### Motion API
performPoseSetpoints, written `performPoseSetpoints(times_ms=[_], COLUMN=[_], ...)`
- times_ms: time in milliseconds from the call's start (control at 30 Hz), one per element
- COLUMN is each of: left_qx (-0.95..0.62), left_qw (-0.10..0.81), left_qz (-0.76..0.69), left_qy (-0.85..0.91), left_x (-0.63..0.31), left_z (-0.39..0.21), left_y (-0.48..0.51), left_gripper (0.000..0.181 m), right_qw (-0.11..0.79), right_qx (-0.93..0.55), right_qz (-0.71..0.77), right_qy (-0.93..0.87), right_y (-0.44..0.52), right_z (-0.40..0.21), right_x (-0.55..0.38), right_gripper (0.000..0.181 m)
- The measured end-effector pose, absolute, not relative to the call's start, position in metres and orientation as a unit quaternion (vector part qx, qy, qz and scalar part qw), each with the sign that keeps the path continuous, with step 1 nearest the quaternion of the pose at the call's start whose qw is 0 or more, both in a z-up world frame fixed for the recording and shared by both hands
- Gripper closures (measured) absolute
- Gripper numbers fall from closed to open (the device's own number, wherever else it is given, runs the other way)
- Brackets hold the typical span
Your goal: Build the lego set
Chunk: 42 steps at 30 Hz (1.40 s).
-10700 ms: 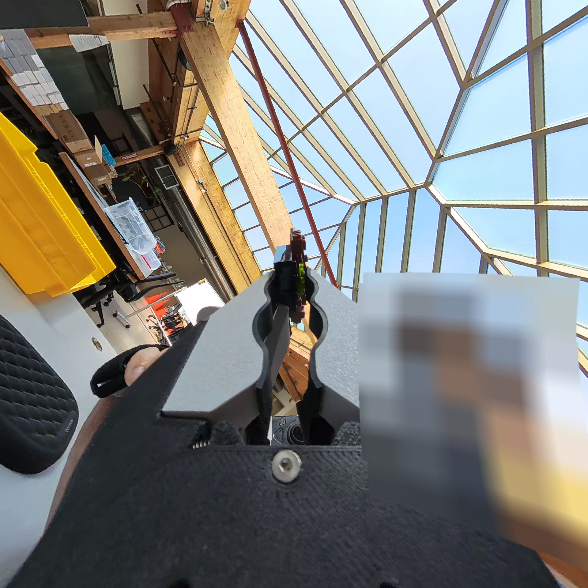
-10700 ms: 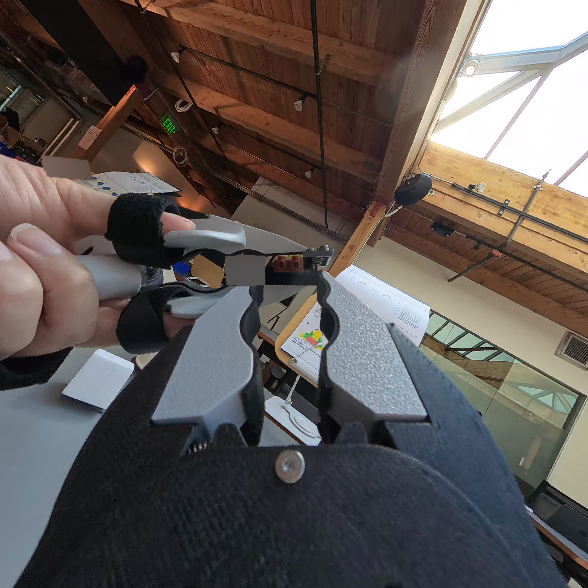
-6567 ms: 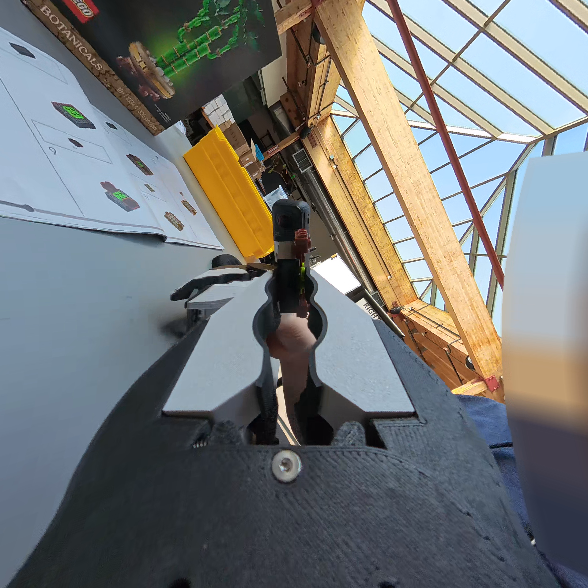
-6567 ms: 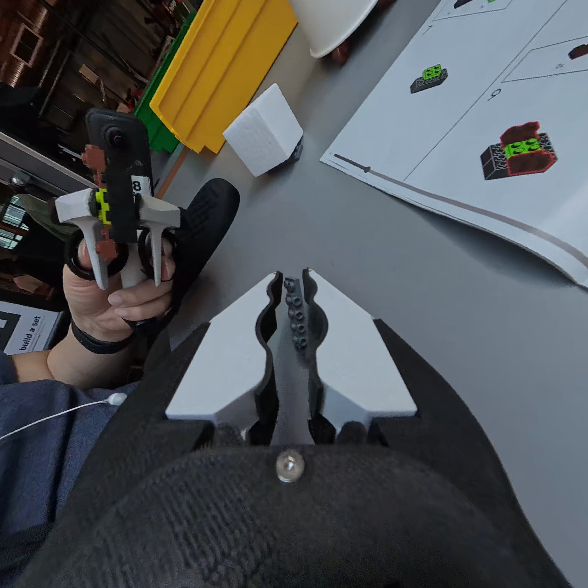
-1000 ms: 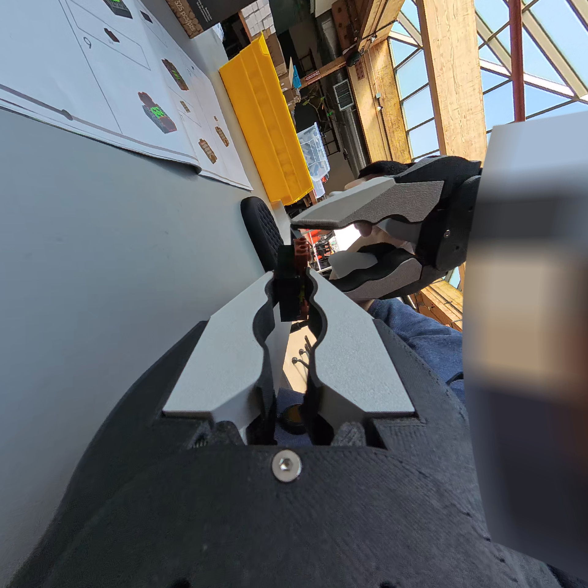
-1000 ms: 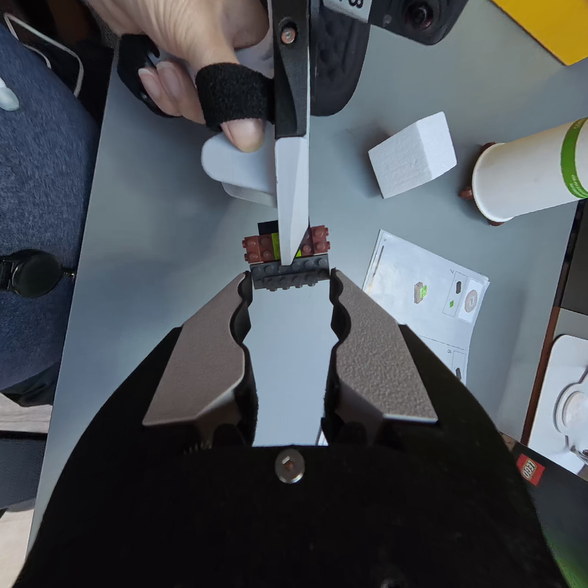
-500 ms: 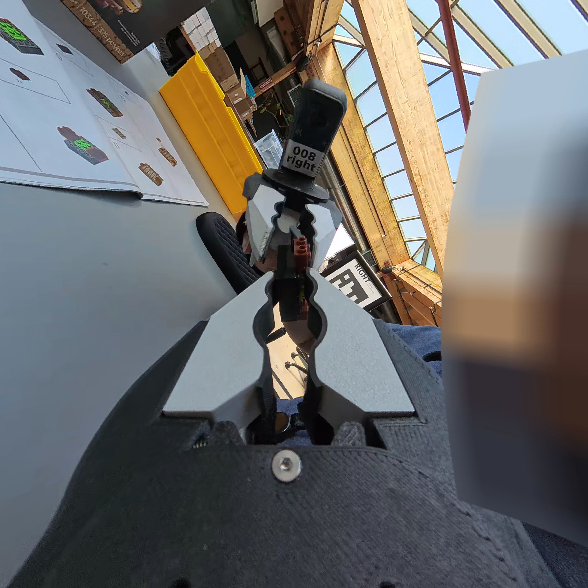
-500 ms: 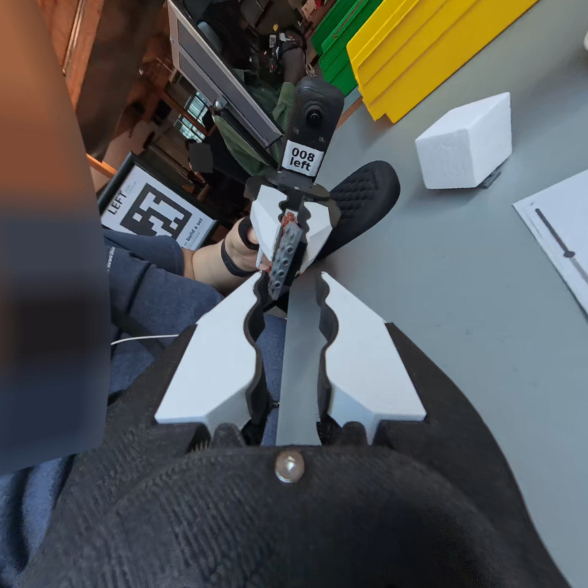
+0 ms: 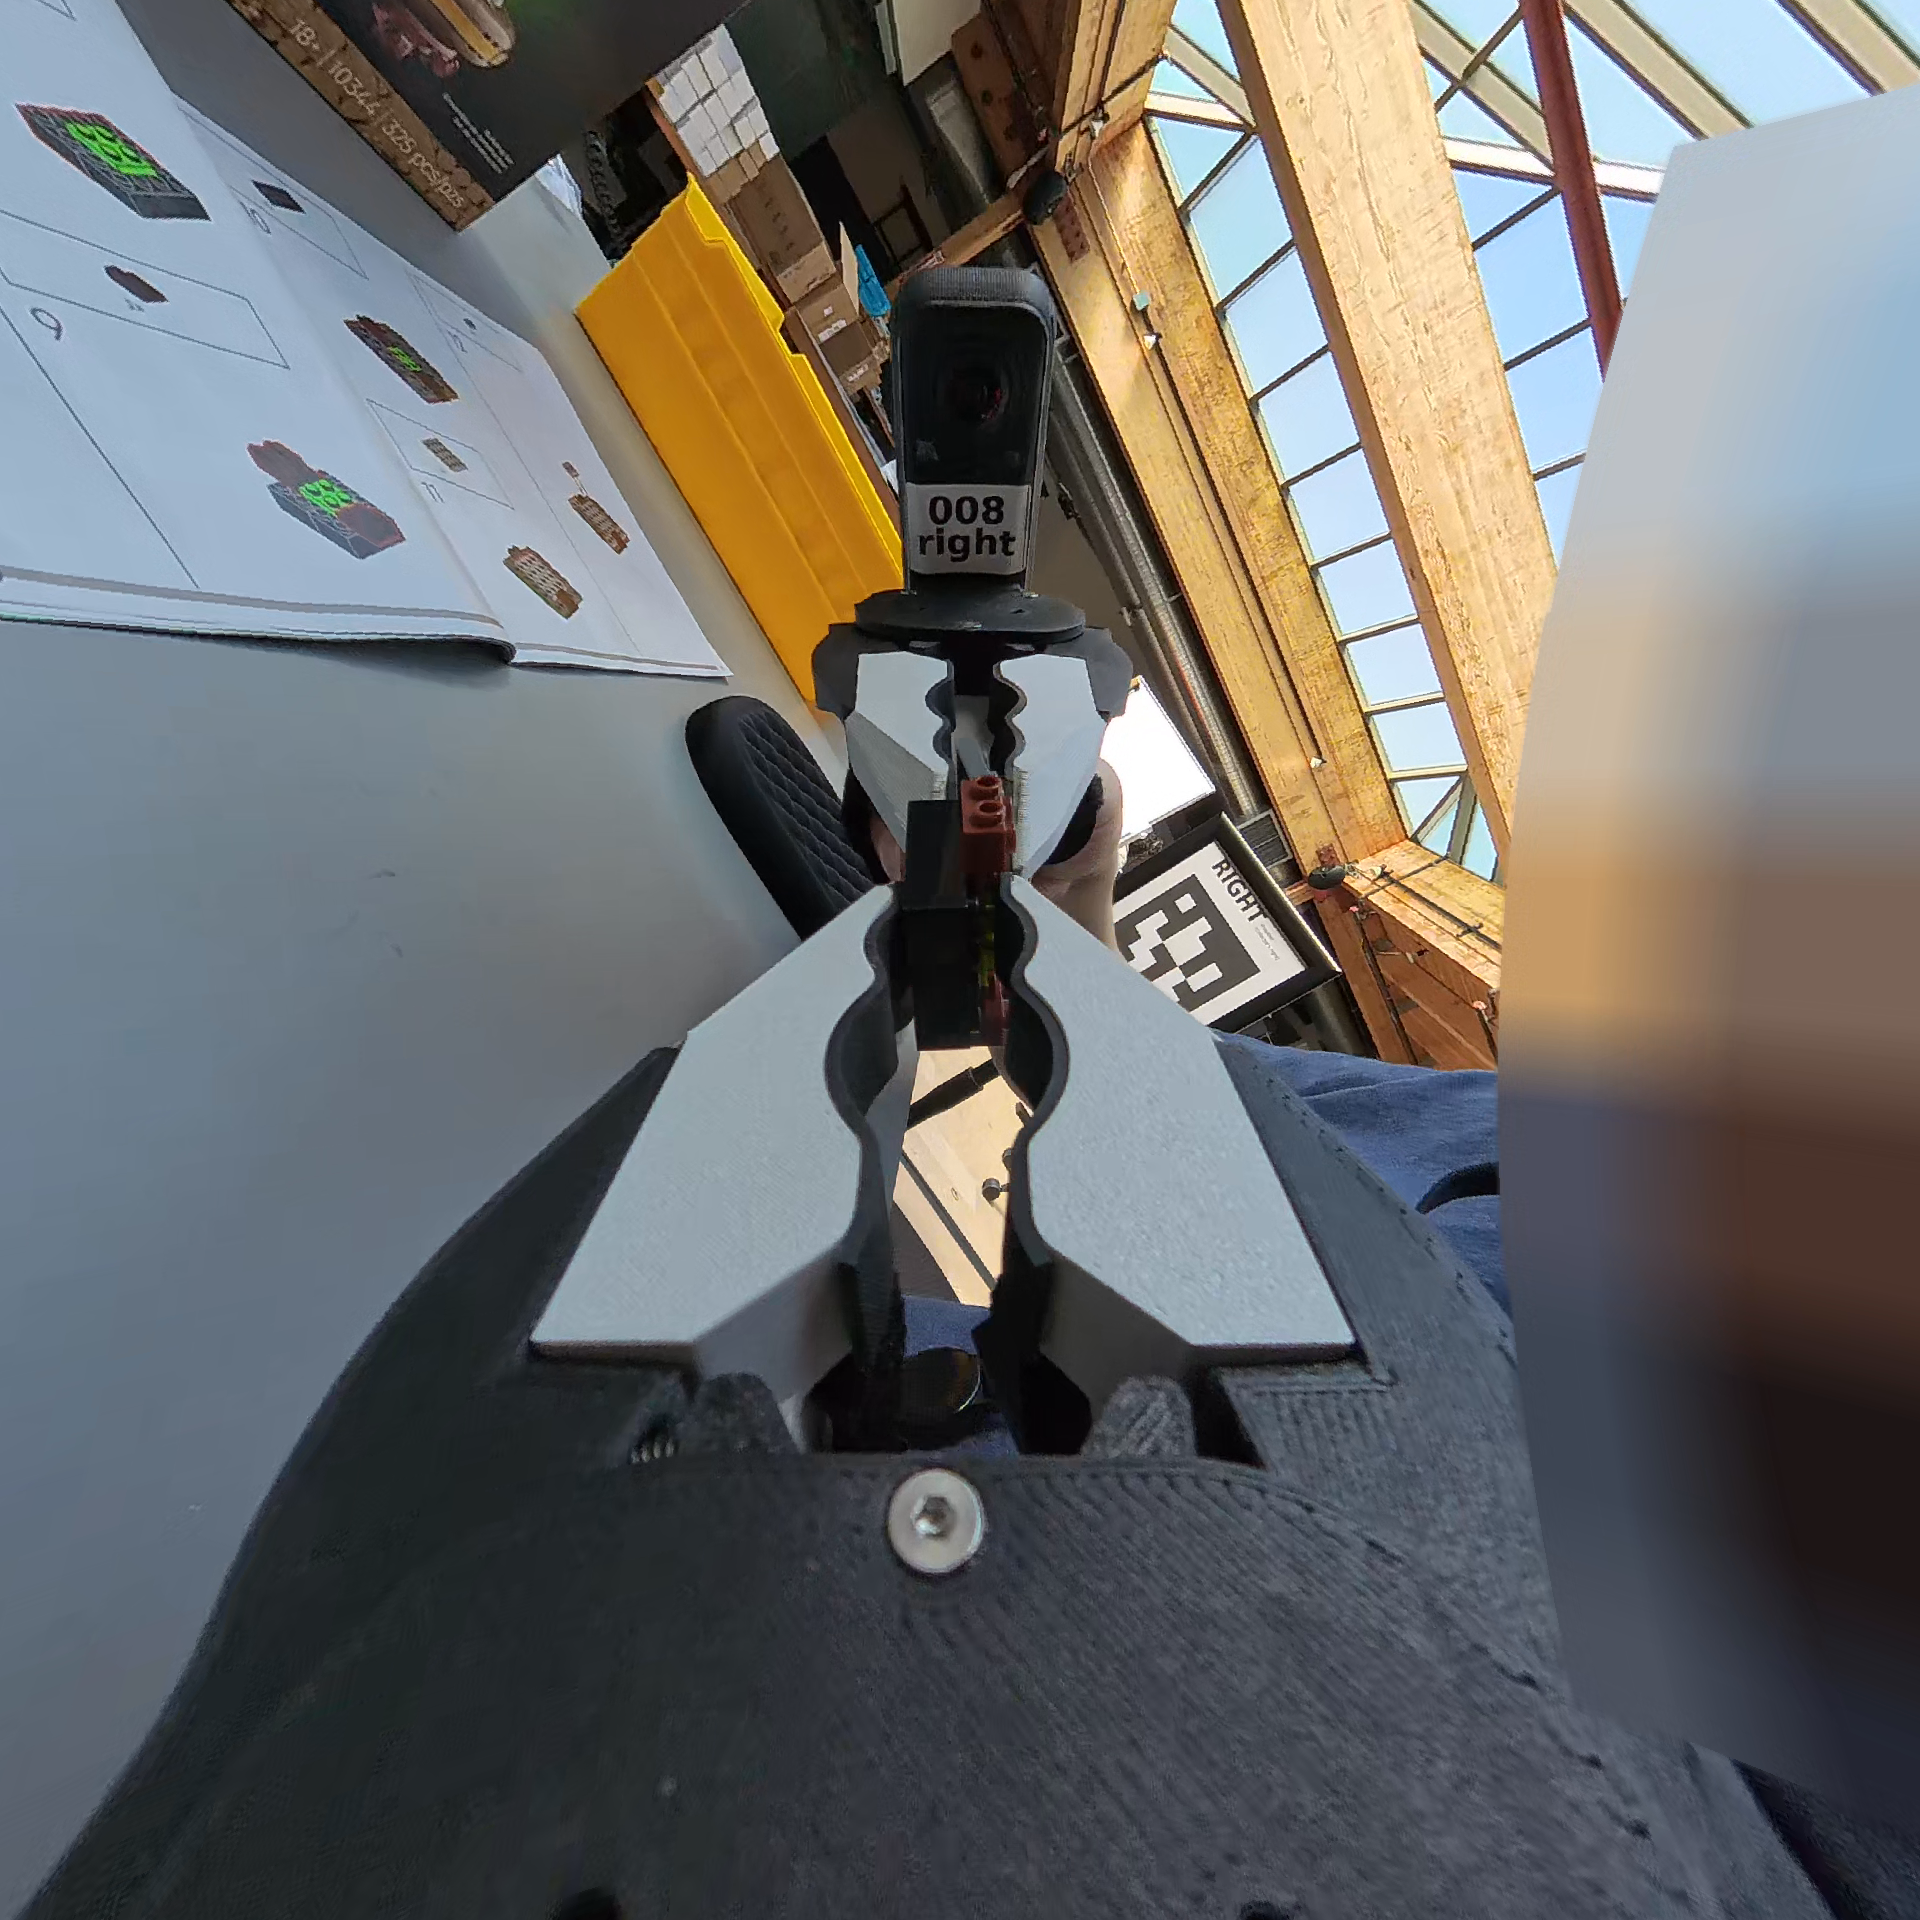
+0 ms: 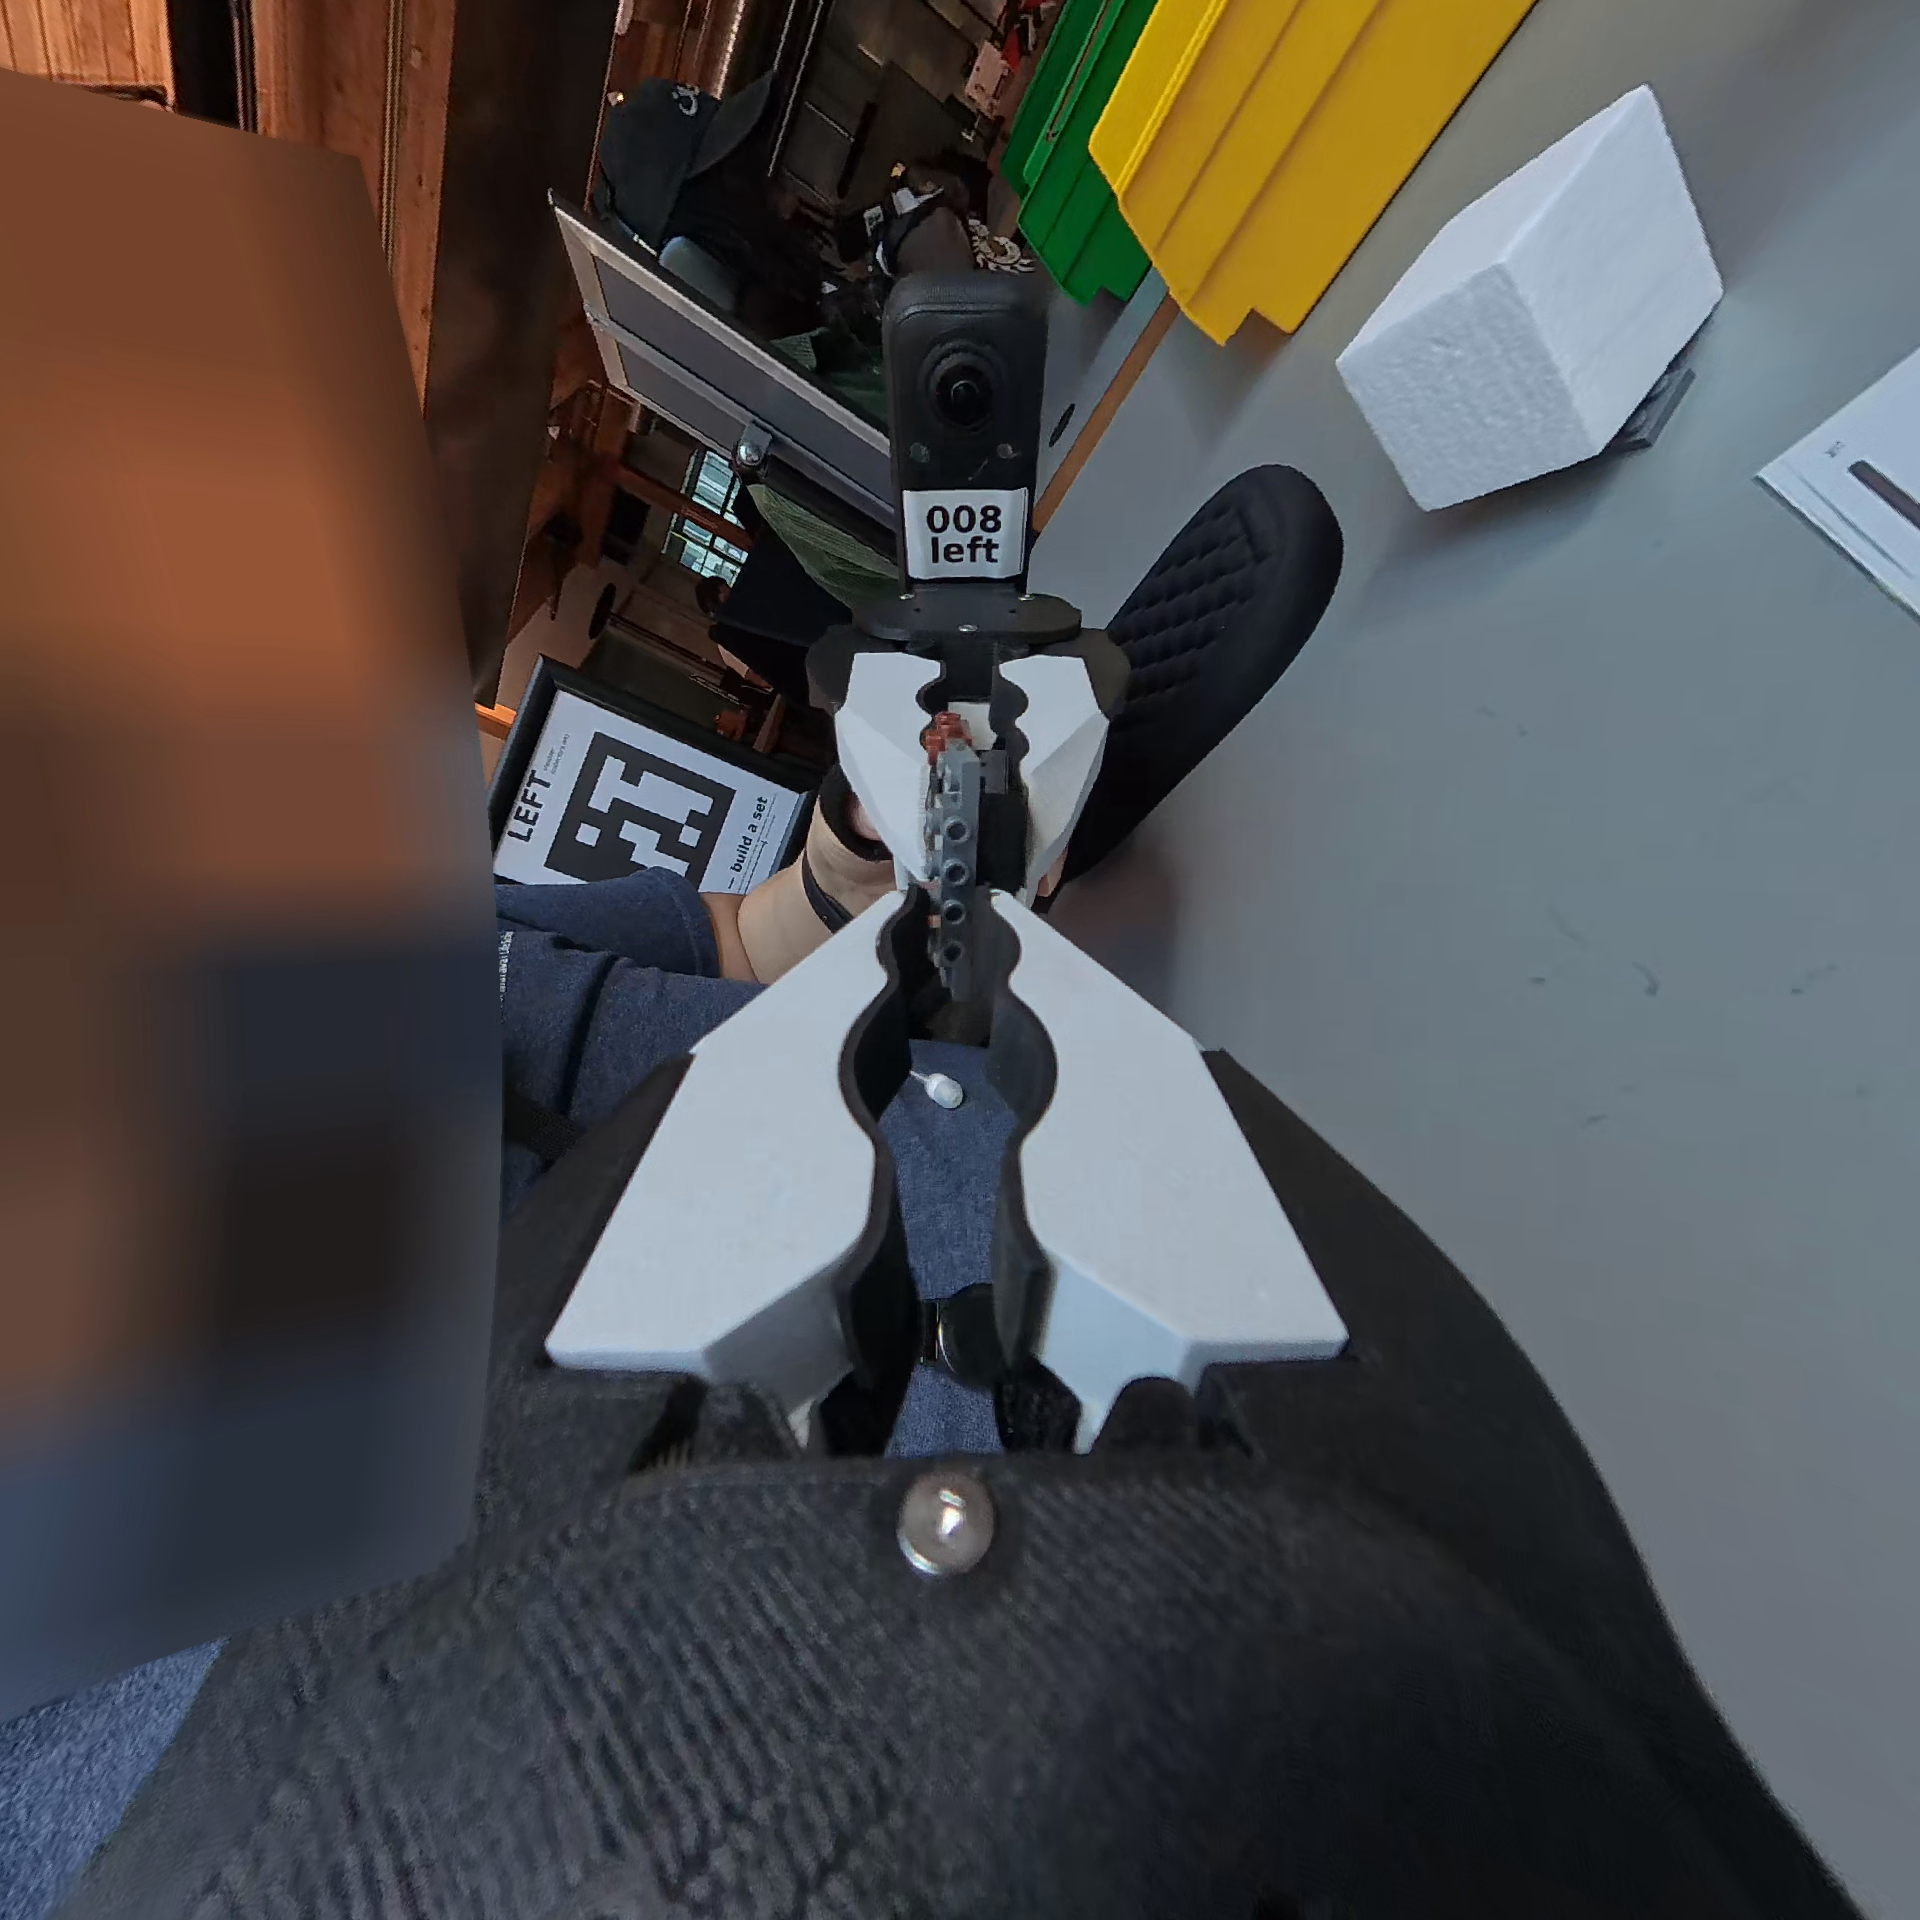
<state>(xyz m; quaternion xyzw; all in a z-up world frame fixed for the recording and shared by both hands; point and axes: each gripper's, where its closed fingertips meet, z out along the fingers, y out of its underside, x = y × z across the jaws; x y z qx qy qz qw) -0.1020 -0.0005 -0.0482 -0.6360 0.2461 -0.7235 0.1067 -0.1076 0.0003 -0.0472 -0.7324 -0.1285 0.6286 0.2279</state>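
Note:
My left gripper (image 9: 948, 914) is shut on a small lego assembly (image 9: 940, 977) of black, brown and lime-green bricks, held in the air off the table's near edge. My right gripper (image 9: 984, 805) faces it head-on, its tips closed around the assembly's far end with the brown brick (image 9: 985, 821). In the right wrist view, my right gripper (image 10: 951, 920) clamps a dark grey studded plate (image 10: 958, 862) against the assembly's side. The left gripper (image 10: 971, 831) holds the other end. A hand behind each gripper is partly hidden.
On the grey table (image 9: 312, 935) lie an open instruction booklet (image 9: 260, 416), a black wrist rest (image 10: 1216, 665), a white foam block (image 10: 1538, 343) and the dark set box (image 9: 436, 94). Yellow bins (image 9: 727, 416) and a green bin (image 10: 1070, 156) line the far edge. Blue-jeaned legs (image 10: 623, 987) are below. My two grippers' fingertips are within a few centimetres of each other. The white foam block (image 10: 1538, 343) is about 15 cm from both grippers' fingertips.
The two grippers have swung to face each other in line. My right gripper has moved in and closed on the assembly's end, with the grey plate on its side.

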Motion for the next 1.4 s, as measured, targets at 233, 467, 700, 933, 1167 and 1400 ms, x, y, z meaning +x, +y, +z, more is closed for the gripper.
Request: performPoseSetpoints(times_ms=[233, 467, 700, 933, 1167, 1400], left_qx=[-0.660, -0.648, -0.638, -0.636, -0.634, -0.625], left_qw=[0.144, 0.155, 0.153, 0.182, 0.190, 0.156], left_qz=[-0.688, -0.695, -0.706, -0.699, -0.693, -0.719], left_qy=[0.263, 0.271, 0.268, 0.273, 0.285, 0.259], left_x=[-0.102, -0.104, -0.102, -0.103, -0.104, -0.105], left_z=[-0.056, -0.055, -0.050, -0.049, -0.049, -0.049], left_y=[0.005, 0.003, 0.001, 0.003, 0.001, 0.001], left_gripper=[0.168, 0.168, 0.168, 0.169, 0.169, 0.168], right_qw=[0.220, 0.220, 0.239, 0.253, 0.246, 0.265], right_qx=[-0.766, -0.763, -0.756, -0.757, -0.751, -0.752], right_qz=[0.592, 0.593, 0.595, 0.588, 0.598, 0.585], right_qy=[-0.119, -0.134, -0.130, -0.132, -0.134, -0.150], right_y=[0.005, 0.002, 0.005, 0.007, 0.005, 0.006], right_z=[-0.055, -0.053, -0.047, -0.046, -0.047, -0.047], right_x=[-0.108, -0.109, -0.110, -0.110, -0.111, -0.112], right_gripper=[0.174, 0.174, 0.173, 0.174, 0.174, 0.174])
